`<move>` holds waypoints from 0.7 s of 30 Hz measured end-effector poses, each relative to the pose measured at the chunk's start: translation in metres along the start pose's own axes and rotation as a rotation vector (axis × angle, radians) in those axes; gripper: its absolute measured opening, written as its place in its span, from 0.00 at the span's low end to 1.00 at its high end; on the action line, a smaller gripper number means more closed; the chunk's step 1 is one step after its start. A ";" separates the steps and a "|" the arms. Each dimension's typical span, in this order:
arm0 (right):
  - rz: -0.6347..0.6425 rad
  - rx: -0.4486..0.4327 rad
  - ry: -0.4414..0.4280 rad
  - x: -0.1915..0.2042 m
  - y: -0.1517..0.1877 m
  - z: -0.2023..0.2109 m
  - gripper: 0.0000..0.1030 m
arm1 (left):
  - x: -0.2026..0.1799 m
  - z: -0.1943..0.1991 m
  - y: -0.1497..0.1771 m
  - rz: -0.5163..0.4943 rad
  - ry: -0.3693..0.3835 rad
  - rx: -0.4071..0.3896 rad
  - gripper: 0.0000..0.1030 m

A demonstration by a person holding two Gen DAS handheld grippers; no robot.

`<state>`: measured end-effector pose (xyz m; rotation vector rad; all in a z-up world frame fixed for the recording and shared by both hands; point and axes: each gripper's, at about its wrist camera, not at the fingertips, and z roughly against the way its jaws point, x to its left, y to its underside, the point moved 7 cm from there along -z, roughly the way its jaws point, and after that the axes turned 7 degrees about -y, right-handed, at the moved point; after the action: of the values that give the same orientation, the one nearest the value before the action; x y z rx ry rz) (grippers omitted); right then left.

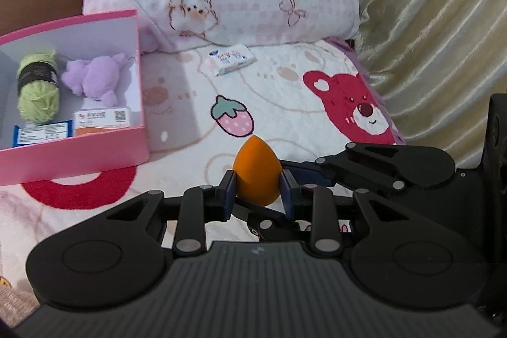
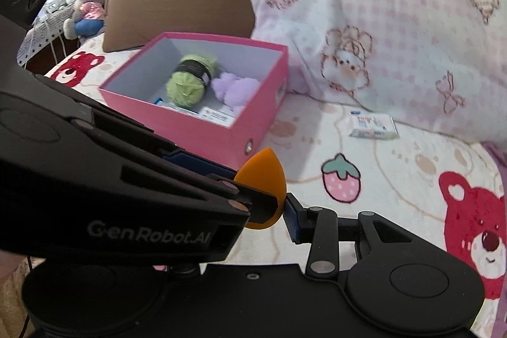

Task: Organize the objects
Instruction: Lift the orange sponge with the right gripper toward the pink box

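While the open pink box (image 1: 79, 160) waits at ten o'clock, left gripper (image 1: 258, 195) fingers pinch the orange sponge (image 1: 257, 173) tip-up above the bed (image 1: 285, 103), probably for boxing; right gripper (image 2: 272, 217) spread half hidden, cannot tell.

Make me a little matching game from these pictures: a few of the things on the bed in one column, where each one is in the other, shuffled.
Things:
1. orange sponge
2. green yarn
3. tissue pack
4. purple plush toy

Places:
A. lying loose on the blanket near the pink pillow
B. in the pink box, by its right wall
C. pinched between gripper fingers above the blanket
D. in the pink box, left of the plush toy

Pairs: 1-C, 2-D, 3-A, 4-B
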<state>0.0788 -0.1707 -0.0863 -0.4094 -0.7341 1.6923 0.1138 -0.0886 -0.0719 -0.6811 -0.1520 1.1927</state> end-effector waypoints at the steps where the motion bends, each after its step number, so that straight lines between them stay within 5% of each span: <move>1: 0.010 -0.002 -0.002 0.005 -0.002 0.003 0.43 | 0.003 0.006 0.001 0.005 -0.002 -0.007 0.27; 21: 0.210 -0.052 -0.075 0.079 -0.065 0.001 0.43 | 0.077 0.070 -0.018 0.100 -0.043 -0.144 0.28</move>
<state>0.1065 -0.0874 -0.0333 -0.4742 -0.8140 1.8968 0.1263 0.0046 -0.0242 -0.7968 -0.2436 1.3012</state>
